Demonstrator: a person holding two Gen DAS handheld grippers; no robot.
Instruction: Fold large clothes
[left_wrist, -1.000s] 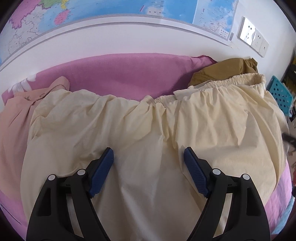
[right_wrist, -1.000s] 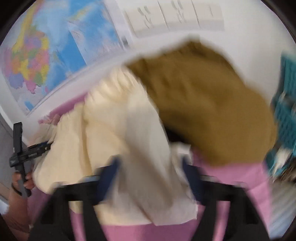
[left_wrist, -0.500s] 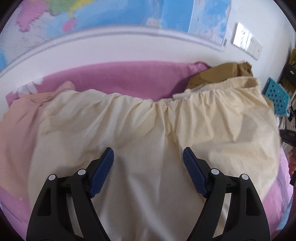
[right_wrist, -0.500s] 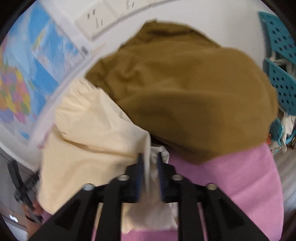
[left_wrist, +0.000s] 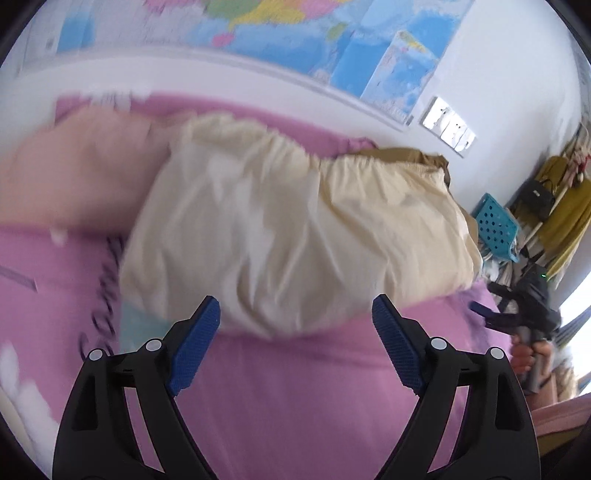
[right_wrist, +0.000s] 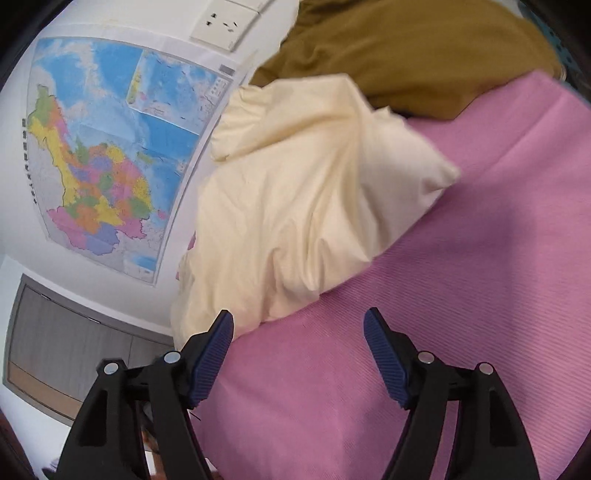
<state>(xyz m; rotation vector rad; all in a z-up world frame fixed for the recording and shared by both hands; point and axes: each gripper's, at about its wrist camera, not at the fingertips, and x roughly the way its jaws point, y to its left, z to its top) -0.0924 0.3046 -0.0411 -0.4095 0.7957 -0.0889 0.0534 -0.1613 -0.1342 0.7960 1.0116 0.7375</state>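
The cream garment lies bunched in a folded bundle on the pink bed cover, its gathered waistband toward the wall. My left gripper hovers over the bundle's near edge; its jaws are opening and nothing is pinched between them. In the right wrist view the cream garment lies ahead and to the left. My right gripper is over bare pink cover, jaws opening, nothing between them. The right gripper also shows at the right edge of the left wrist view, held by a hand.
An olive-brown garment lies behind the cream one by the wall. A peach garment lies at the left. A map and sockets are on the wall. A teal basket and hanging clothes stand beyond the bed's right side.
The right gripper, shut on the cream cloth half a second ago, has let it go and opened. The left gripper has drawn back off the garment, which now lies as a smaller bundle.
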